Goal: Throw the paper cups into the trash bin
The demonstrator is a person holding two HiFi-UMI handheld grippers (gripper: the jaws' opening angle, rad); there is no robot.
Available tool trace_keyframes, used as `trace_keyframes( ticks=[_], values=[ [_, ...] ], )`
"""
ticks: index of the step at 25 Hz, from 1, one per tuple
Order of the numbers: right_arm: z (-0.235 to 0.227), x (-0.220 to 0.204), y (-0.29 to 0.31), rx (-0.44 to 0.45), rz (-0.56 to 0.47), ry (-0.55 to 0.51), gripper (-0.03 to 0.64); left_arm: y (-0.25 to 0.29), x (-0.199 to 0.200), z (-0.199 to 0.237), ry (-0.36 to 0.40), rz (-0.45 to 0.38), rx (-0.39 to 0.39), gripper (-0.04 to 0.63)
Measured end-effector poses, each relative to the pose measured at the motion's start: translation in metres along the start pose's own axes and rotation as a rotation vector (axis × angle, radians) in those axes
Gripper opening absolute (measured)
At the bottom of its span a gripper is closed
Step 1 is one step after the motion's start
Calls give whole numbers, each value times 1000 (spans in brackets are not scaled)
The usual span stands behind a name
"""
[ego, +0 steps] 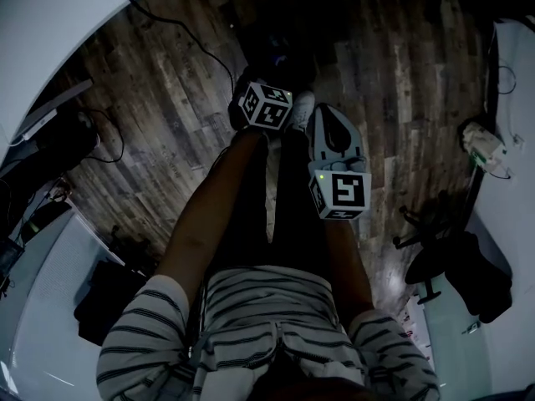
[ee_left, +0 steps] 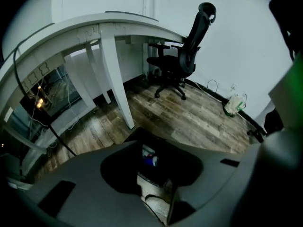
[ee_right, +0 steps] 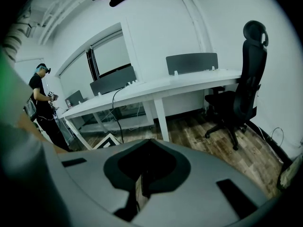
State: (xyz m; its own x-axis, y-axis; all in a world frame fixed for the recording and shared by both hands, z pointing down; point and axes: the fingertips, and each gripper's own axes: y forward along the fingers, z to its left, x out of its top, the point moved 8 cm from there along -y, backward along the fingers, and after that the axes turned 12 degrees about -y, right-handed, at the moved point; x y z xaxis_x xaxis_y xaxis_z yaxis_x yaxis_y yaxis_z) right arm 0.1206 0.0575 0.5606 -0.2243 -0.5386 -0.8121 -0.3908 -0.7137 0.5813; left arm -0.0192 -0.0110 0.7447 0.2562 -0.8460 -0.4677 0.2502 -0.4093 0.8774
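Observation:
No paper cup or trash bin shows in any view. In the head view I look straight down at the person's legs and the wooden floor (ego: 167, 115). The left gripper's marker cube (ego: 264, 105) sits above a white shoe (ego: 303, 107). In the left gripper view the left gripper (ee_left: 154, 183) shows a gap between its jaws, with only the shoe (ee_left: 158, 205) seen through it and nothing held. The right gripper (ego: 333, 117) is beside it to the right, pointing away from the body. Its grey jaws lie together with only a thin slit (ee_right: 140, 188) and hold nothing.
A long white desk (ee_left: 113, 27) with a leg (ee_left: 118, 89) stands ahead, a black office chair (ee_left: 182, 56) beyond it. A white bag (ee_left: 234, 104) and cables lie by the wall. Another chair's base (ego: 426, 257) is at my right. A person (ee_right: 42, 103) stands far off.

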Motion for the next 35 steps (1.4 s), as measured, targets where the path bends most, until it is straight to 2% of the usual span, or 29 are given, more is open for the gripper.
trace_keyframes(
  ticks=[6, 13, 23, 29, 35],
  values=[
    [3, 21, -7, 0, -19, -28, 9, -33, 23, -3, 27, -54, 26, 91],
    [3, 44, -18, 1, -36, -59, 9, -71, 42, 2, -52, -113, 40, 54],
    [3, 82, -25, 18, -68, -74, 9, -132, 72, 2, -98, -213, 43, 26],
    [12, 113, -35, 30, -107, -96, 9, -185, 93, 13, -145, -317, 36, 25],
    [20, 141, -50, 38, -148, -104, 9, -239, 110, 14, -155, -418, 31, 25]
  ],
)
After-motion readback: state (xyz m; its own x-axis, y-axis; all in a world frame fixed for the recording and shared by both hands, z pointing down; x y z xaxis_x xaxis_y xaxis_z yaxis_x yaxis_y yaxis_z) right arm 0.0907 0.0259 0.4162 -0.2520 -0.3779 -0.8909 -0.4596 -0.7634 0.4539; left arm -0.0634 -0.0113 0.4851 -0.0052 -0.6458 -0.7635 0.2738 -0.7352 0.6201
